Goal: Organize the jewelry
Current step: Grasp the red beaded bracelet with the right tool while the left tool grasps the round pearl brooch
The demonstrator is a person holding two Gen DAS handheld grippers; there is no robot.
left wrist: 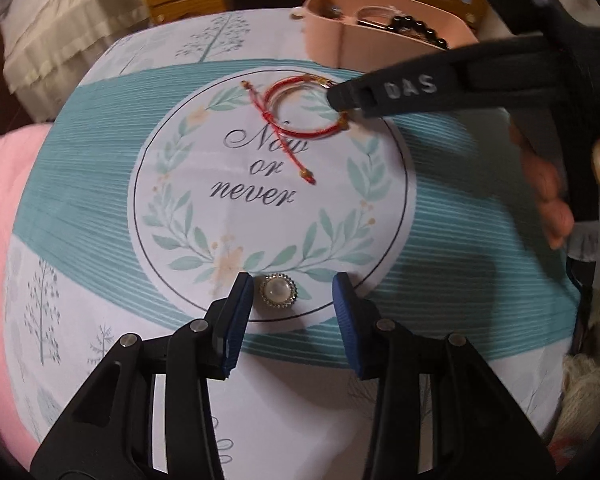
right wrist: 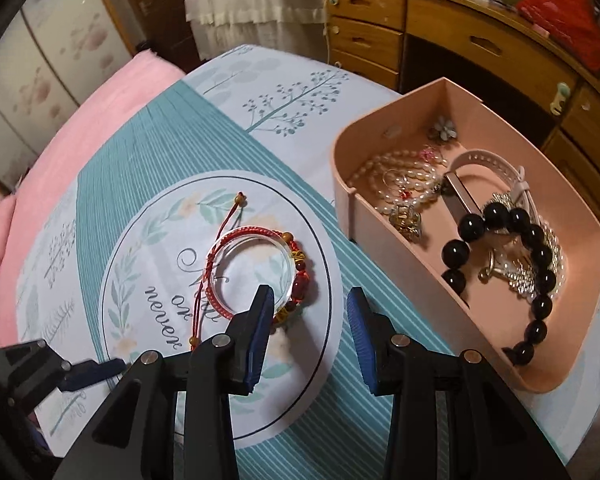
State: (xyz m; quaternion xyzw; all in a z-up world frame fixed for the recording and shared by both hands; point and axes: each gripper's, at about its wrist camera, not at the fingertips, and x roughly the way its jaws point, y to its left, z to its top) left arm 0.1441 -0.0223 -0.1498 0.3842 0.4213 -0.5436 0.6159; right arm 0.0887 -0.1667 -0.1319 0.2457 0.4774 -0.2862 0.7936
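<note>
Left wrist view shows the left tool spread wide and holding nothing, its two blue pads straddling a round pearl brooch that lies on the printed cloth at the six o'clock edge of the round "Now or never" emblem. The brooch sits just beside the left-hand pad and clearly apart from the right-hand one, so it is off-centre in the gap; I judge that a small sideways shift would be needed before closing.

At about one o'clock from the brooch, well apart, lies the red cord bracelet, looped as a ring with its two tail cords running down toward the emblem's centre. The right tool reaches in from three o'clock, and its tip overlaps the loop's far side.

In the right wrist view the right tool is also wide open and empty. The red cord bracelet lies at about eleven o'clock from its gap, the beaded part at the inner pad's tip; whether they touch I cannot tell. The pink tray, already holding pearls and black beads, stands at two o'clock.

So the right hand is nearer the bracelet, the left nearer the brooch.
</note>
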